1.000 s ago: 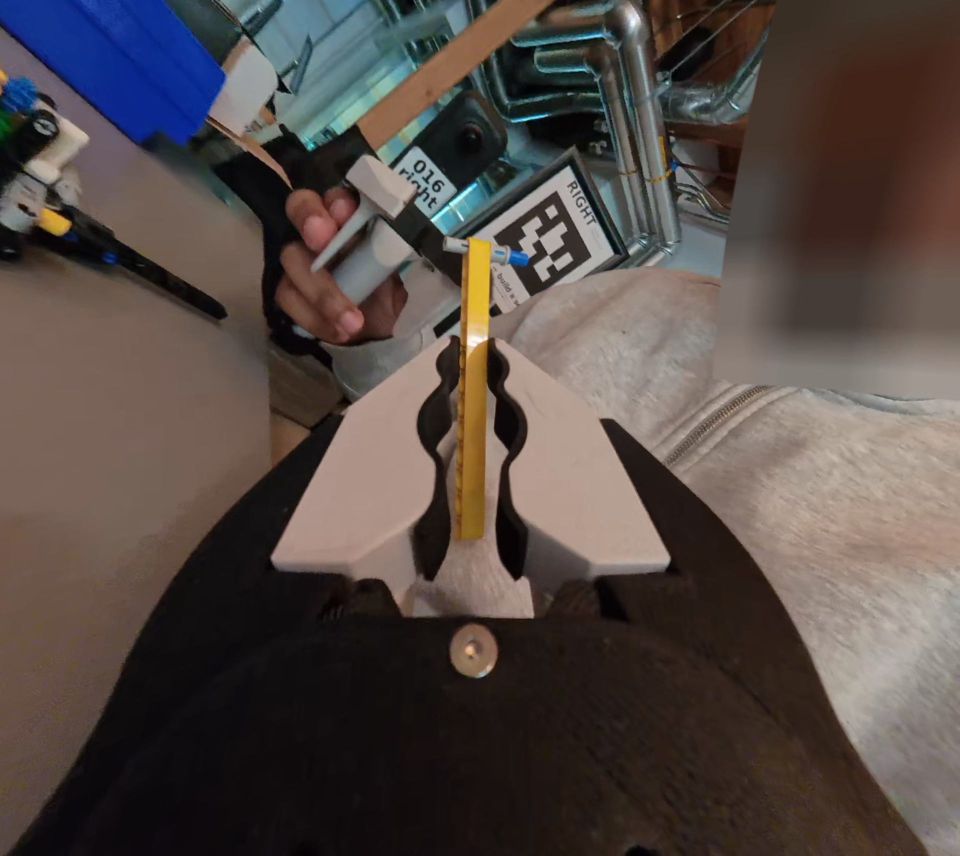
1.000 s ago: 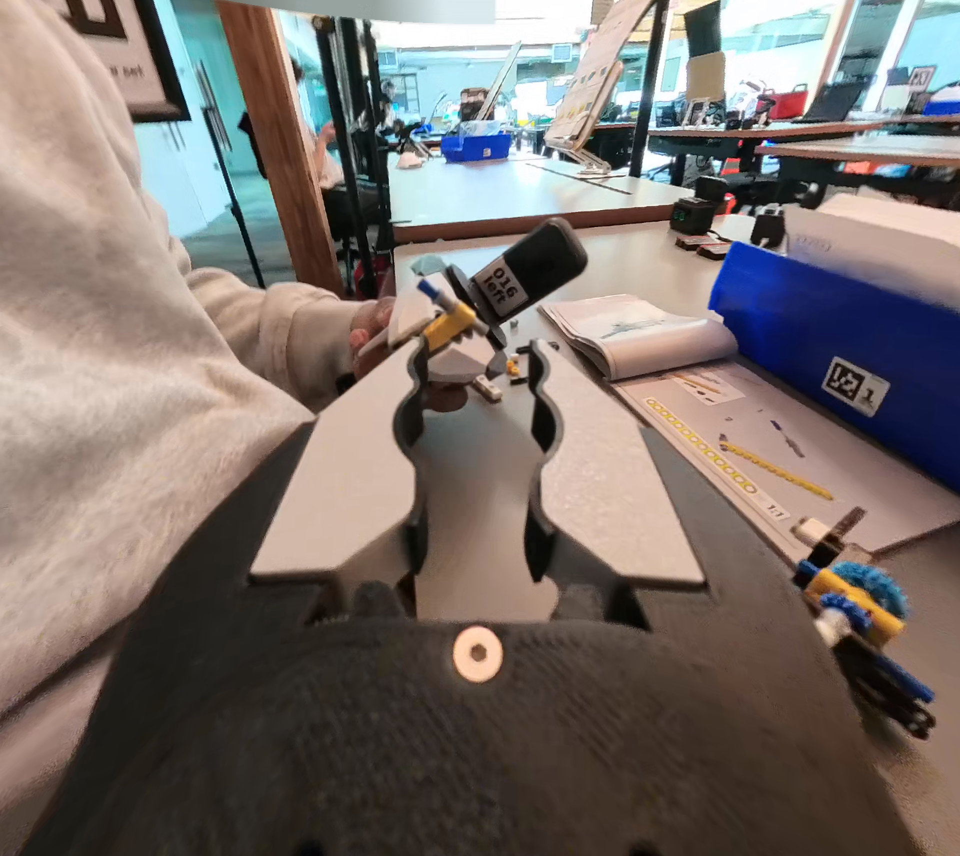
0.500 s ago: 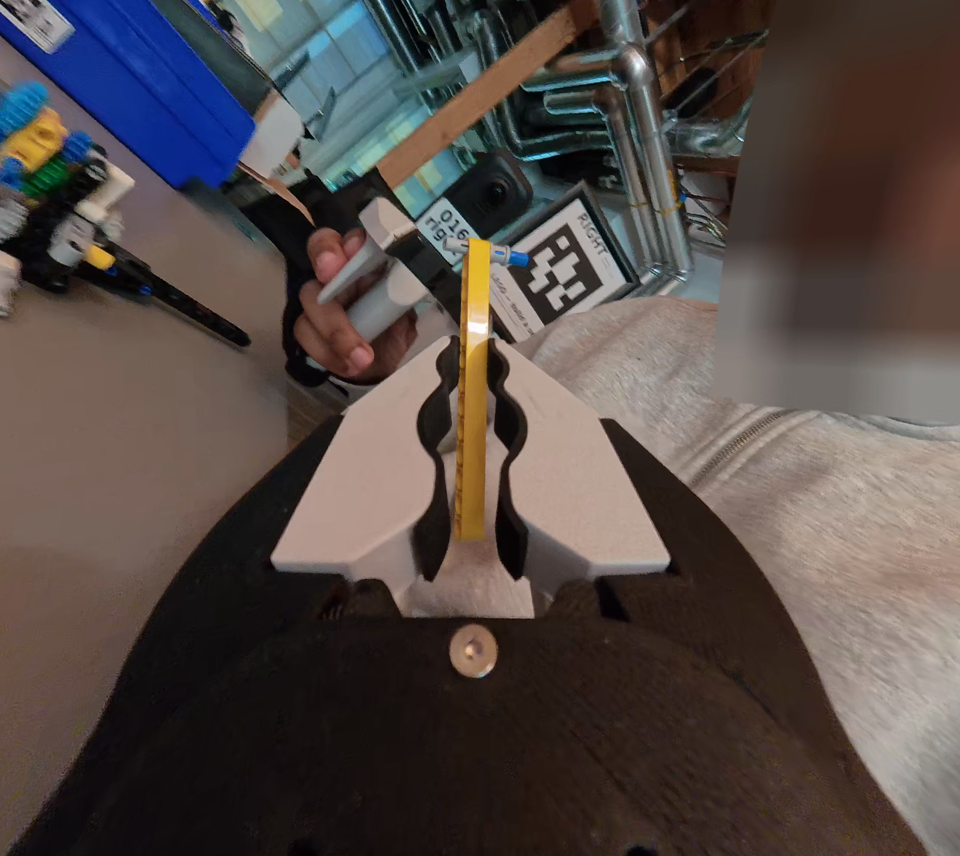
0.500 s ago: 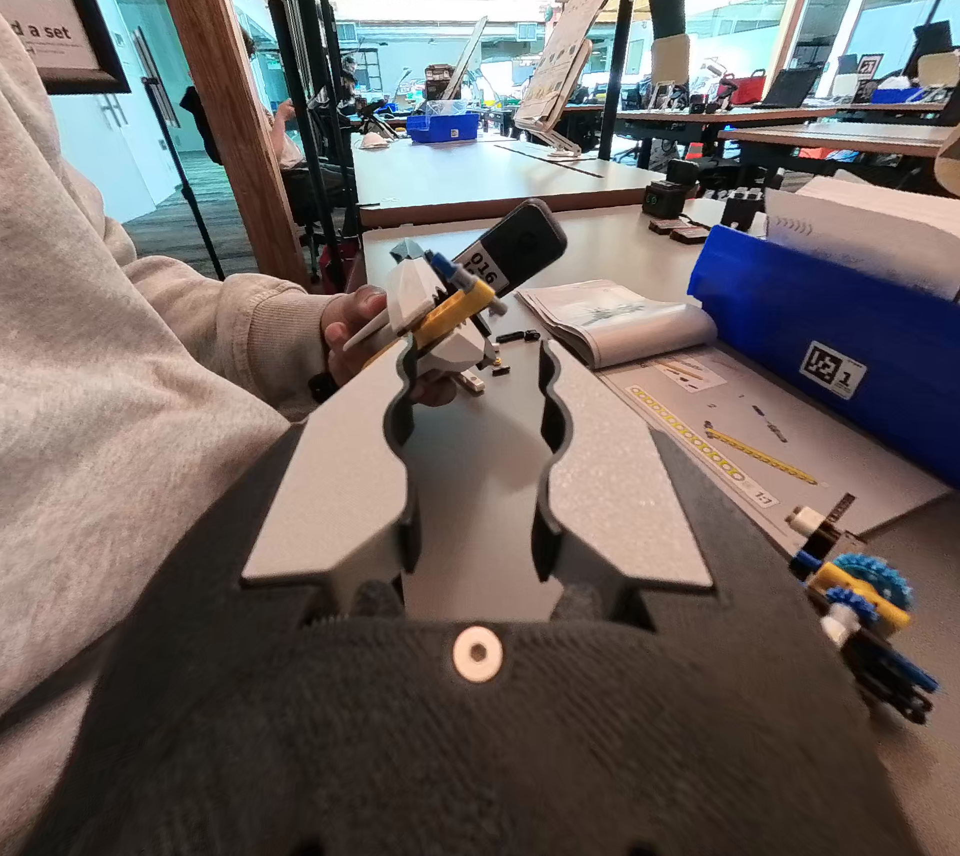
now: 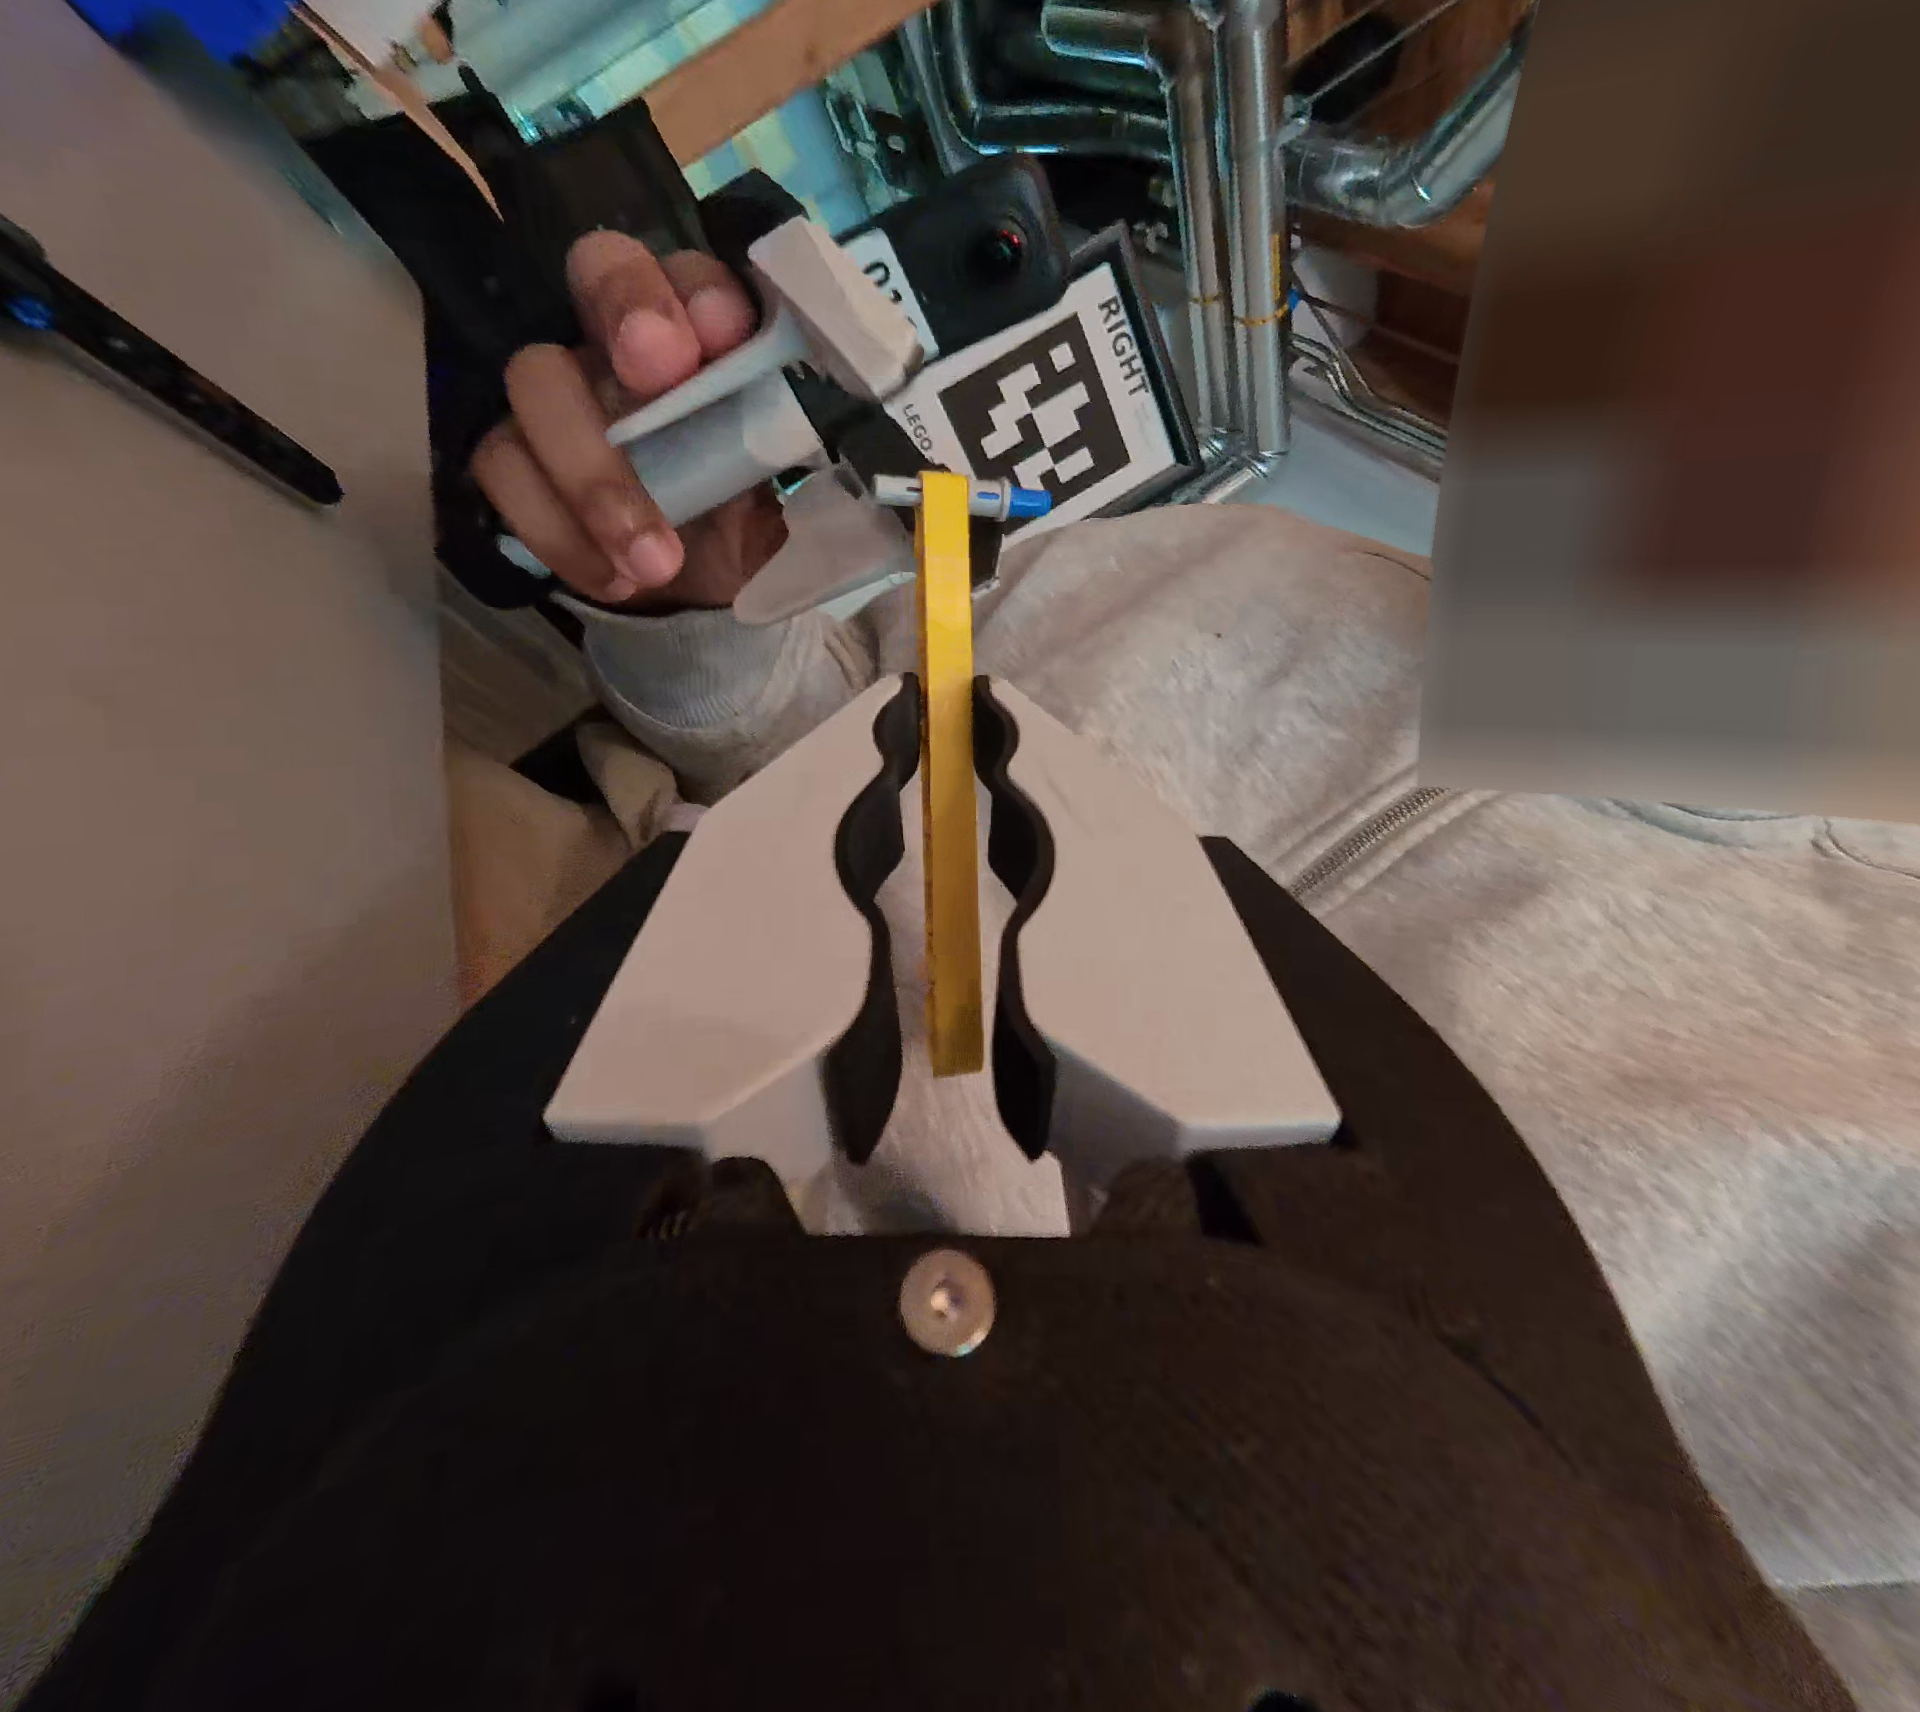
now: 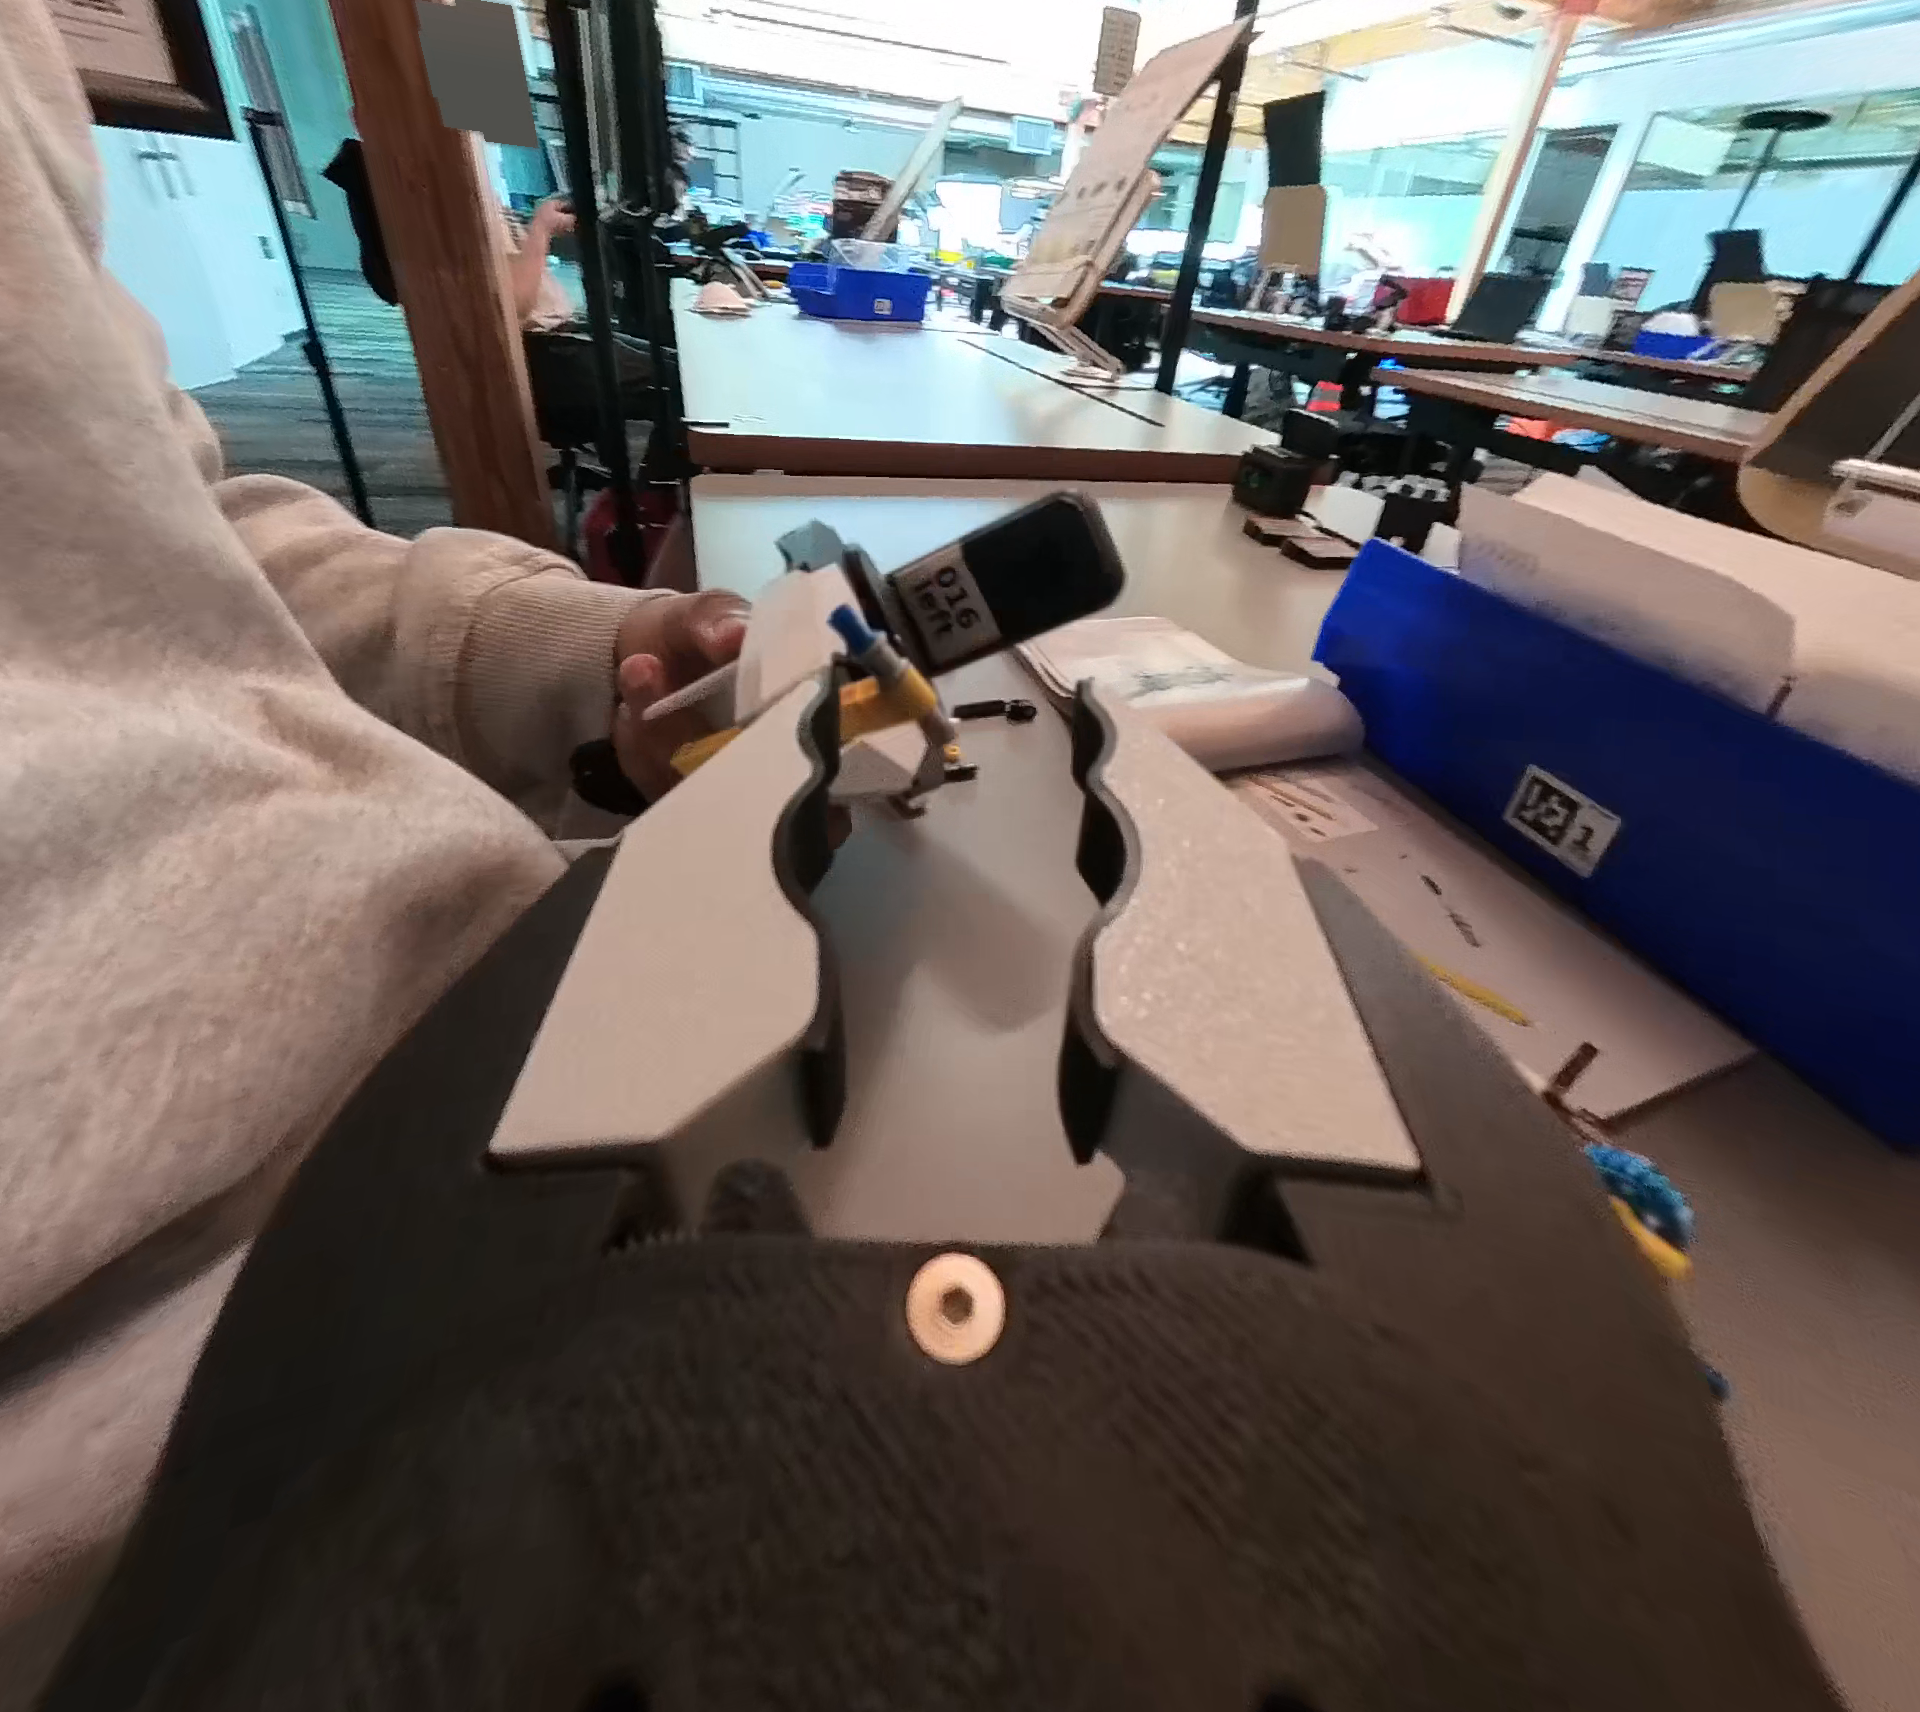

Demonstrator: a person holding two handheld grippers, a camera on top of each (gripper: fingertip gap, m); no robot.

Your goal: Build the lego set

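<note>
My left gripper (image 5: 945, 698) is shut on a thin yellow beam (image 5: 951, 831) that stands edge-on and reaches past the fingertips. A grey and blue pin (image 5: 966, 499) sits across its far end. My right gripper (image 6: 956, 727) is open and empty, a short way from that end. From the left wrist view it (image 5: 831, 436) faces the pin, held by a hand. From the right wrist view, the yellow beam (image 6: 883, 706) and its pin (image 6: 868, 639) show just beyond my left fingertip. A partly built model (image 6: 1642, 1205) lies at the right edge of the table.
A blue bin (image 6: 1662, 789) stands on the right side of the table (image 6: 1195, 571), with an open booklet (image 6: 1195, 696) and a printed sheet (image 6: 1455, 935) before it. A small black piece (image 6: 992, 709) lies on the table. The person's grey sleeve (image 6: 260, 727) fills the left.
The two grippers have come closer together, and the right one now sits just behind the pin end of the beam. The model has slid almost out of the left wrist view.
</note>
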